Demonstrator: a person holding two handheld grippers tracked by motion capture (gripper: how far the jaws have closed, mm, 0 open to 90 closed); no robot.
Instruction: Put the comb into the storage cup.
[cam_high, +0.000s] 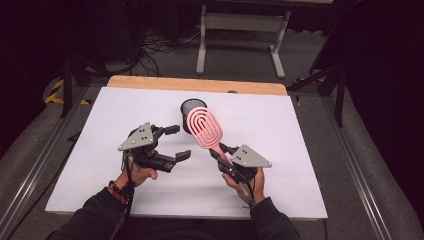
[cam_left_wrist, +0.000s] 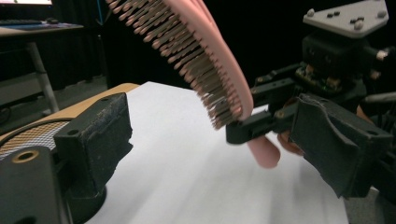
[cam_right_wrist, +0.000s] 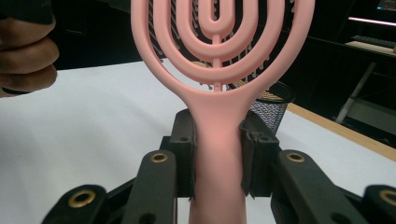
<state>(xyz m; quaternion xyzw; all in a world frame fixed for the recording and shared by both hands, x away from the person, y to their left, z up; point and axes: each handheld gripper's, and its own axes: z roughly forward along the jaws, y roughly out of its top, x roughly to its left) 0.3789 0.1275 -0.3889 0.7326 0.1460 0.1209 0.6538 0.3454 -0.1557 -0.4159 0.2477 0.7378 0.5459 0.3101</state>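
We see the right gripper (cam_high: 218, 151) clamped on the handle of the pink hairbrush (cam_high: 205, 128), its head raised over the white table (cam_high: 280, 165) near the back edge, just before the black mesh cup (cam_high: 190, 107) — the left gripper (cam_high: 177, 142) gapes empty.

Bright, evenly lit white table (cam_high: 280, 150) against dim, dark surroundings; soft shadows, near parts blurred.

Pink plastic hairbrush (cam_left_wrist: 205, 60) slanting from top centre down to mid-frame, bristles facing lower left. Handle clamped in other black gripper (cam_left_wrist: 261, 123) at right. Own two black jaws apart at lower left and right, above white tabletop (cam_left_wrist: 187, 177).
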